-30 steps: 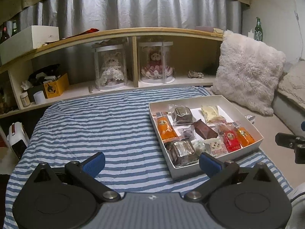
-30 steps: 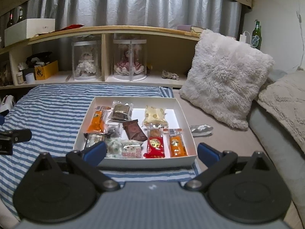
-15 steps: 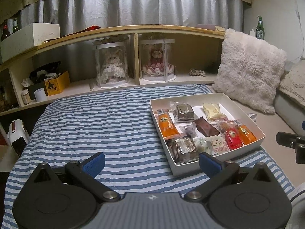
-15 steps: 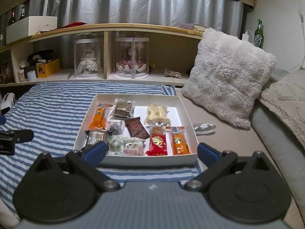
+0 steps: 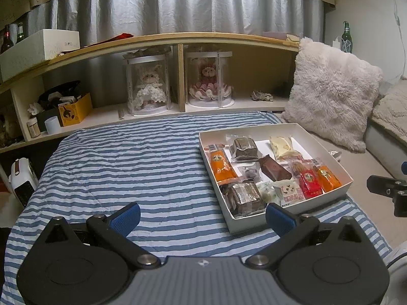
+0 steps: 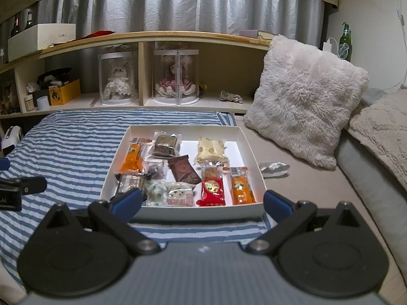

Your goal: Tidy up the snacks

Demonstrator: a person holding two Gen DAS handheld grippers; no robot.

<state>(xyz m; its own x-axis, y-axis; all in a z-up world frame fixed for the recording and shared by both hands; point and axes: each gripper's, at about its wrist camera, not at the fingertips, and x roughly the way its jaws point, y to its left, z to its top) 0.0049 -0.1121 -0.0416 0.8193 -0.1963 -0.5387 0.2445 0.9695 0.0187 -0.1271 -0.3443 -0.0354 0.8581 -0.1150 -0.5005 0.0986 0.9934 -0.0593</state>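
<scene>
A shallow white box (image 5: 338,150) (image 6: 250,150) sits on the blue-striped bedspread (image 5: 127,167) and holds several wrapped snacks. Among them are orange packets (image 5: 222,165) (image 6: 240,186), a red packet (image 6: 213,189), a brown wrapper (image 6: 183,169), a cream pack (image 6: 210,148) and dark cakes in clear wrap (image 5: 244,146). My left gripper (image 5: 203,217) hovers open over the bedspread, left of the box's near corner. My right gripper (image 6: 202,202) hangs open just short of the box's near wall. Nothing is between either pair of fingers.
A crumpled silver wrapper (image 6: 274,167) lies right of the box. A fluffy pillow (image 6: 305,96) leans behind it. A low wooden shelf (image 5: 178,38) with two cased dolls (image 5: 150,86) runs along the far bed edge. A white object (image 5: 21,178) sits off the bed at left.
Both grippers have risen and drawn back a little, so the box appears slightly farther and lower in both views. Both stay open. No snack has moved.
</scene>
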